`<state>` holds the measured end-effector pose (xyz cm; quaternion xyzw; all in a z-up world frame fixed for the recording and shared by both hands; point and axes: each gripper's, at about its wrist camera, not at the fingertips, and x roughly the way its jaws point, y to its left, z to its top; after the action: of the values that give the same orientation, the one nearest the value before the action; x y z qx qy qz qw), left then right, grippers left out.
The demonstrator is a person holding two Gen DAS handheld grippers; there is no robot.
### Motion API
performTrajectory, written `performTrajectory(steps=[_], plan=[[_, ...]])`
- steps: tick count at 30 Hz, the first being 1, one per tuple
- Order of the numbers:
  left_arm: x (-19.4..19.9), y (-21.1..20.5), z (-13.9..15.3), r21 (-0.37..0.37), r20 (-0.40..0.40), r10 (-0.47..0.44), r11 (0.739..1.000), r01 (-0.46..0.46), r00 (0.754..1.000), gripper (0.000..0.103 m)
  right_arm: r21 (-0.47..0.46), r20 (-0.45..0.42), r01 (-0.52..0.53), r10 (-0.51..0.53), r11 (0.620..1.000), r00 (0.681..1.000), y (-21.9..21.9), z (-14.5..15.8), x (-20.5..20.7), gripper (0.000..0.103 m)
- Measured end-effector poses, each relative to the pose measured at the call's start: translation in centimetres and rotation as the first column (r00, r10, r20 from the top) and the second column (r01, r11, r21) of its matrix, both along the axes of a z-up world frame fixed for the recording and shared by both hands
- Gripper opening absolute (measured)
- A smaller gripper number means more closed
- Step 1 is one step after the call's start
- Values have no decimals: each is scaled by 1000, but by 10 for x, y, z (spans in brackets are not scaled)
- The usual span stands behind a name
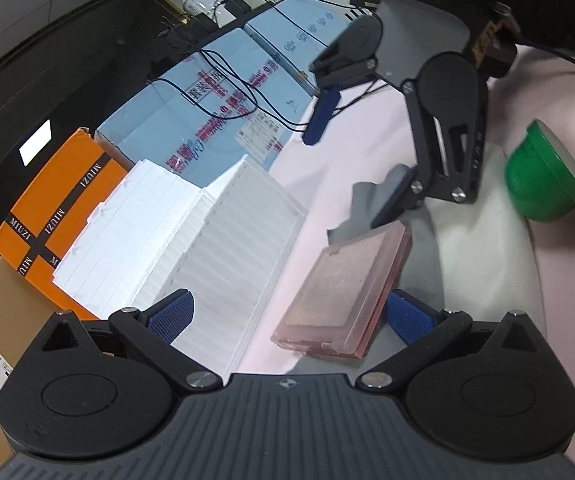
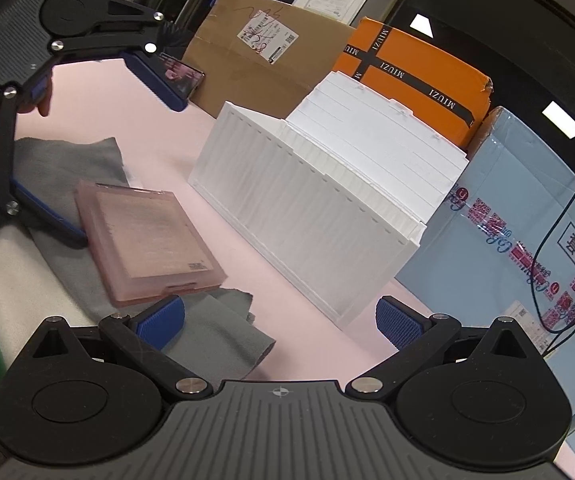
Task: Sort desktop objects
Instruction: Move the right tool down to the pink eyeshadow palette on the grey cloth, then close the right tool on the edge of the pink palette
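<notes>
A flat pink translucent case [image 1: 347, 292] lies on a grey cloth [image 1: 419, 256] on the pink table; it also shows in the right wrist view [image 2: 147, 236]. My left gripper [image 1: 287, 316] is open just in front of the case, its right pad beside the case's edge. My right gripper [image 2: 279, 320] is open and empty above the cloth [image 2: 215, 332]. It also shows in the left wrist view [image 1: 359, 160], wide open beyond the case. A green bowl [image 1: 543, 176] lies tipped on a white cloth at the right.
A white ribbed storage box [image 1: 223, 236] stands left of the case, also in the right wrist view [image 2: 311, 216]. Behind it are an orange box [image 1: 55, 216], a light blue carton [image 1: 207, 108] with black cables, and a brown carton [image 2: 255, 60].
</notes>
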<state>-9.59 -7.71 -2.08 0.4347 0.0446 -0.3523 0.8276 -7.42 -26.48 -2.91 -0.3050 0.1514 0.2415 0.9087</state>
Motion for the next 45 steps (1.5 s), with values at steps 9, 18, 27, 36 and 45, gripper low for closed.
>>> performTrajectory(steps=[9, 18, 27, 36, 45], plan=[[15, 1, 4, -71, 15, 66, 995, -64, 998, 103, 14, 51, -36, 35, 999, 998, 3, 1, -4, 103], [28, 5, 13, -159, 12, 105, 982, -101, 994, 103, 13, 178, -44, 41, 999, 983, 11, 0, -2, 103], [49, 13, 20, -273, -29, 158, 949, -160, 987, 103, 56, 156, -66, 57, 996, 986, 7, 4, 15, 94], [62, 19, 13, -321, -84, 184, 926, -202, 979, 103, 152, 13, -155, 155, 976, 988, 6, 9, 30, 34], [71, 24, 9, -368, -127, 227, 893, -258, 966, 103, 283, -83, -161, 192, 946, 978, 5, 16, 43, 28]])
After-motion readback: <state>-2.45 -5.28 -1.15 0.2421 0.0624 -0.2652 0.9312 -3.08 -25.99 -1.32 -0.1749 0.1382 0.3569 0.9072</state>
